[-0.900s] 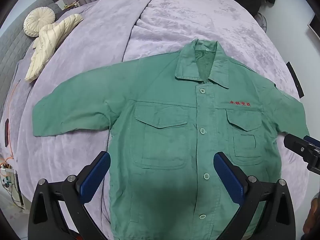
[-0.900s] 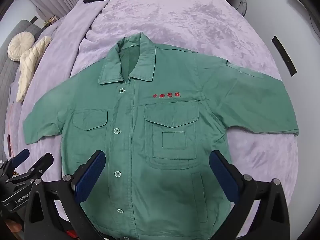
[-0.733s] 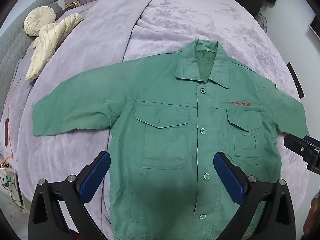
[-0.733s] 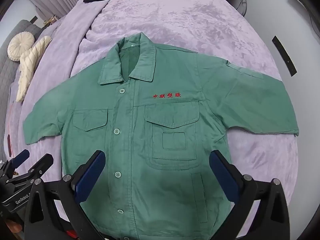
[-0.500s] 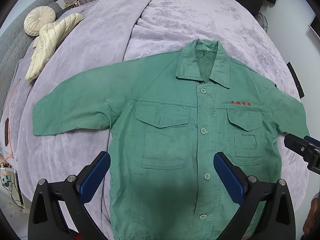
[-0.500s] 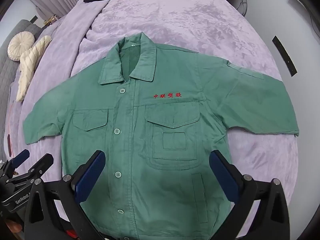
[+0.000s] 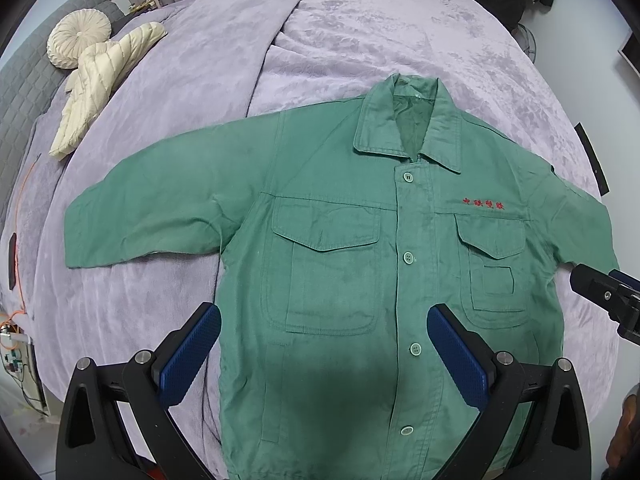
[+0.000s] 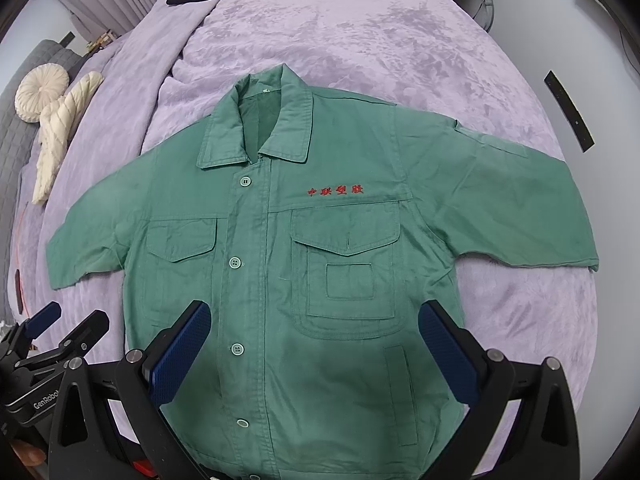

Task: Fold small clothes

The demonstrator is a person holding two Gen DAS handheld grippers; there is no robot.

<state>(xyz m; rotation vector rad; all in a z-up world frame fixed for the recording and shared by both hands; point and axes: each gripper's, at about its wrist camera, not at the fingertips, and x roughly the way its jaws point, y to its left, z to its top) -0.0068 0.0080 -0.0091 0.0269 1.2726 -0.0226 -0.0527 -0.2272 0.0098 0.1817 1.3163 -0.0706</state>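
- At the upper left of the left wrist view we see a round cream cushion and a pale quilted garment lying well apart from the work, so we can leave them alone.
- The green jacket lies face up and buttoned on the bed, filling the middle of both views, collar toward the top of the frame and both sleeves spread outward.
- The sleeve at the left of the left wrist view lies flat; we judge its cuff edge a good place to pinch, since a single free layer lifts easily there.
- The cloth looks like a woven work fabric: soft and limp, fairly light, not slippery. We expect it to drape and drag on the plush bedcover, so lifting should beat sliding.
- The pockets, placket and collar are thicker, stiffer spots; we would fold along the plainer cloth beside them.
- The left gripper hovers over the lower hem, its fingers spread wide and grasping nothing.
- The right gripper also hangs above the hem, fingers released and empty.
- The sleeve at the right of the right wrist view offers the matching cuff hold for that gripper.
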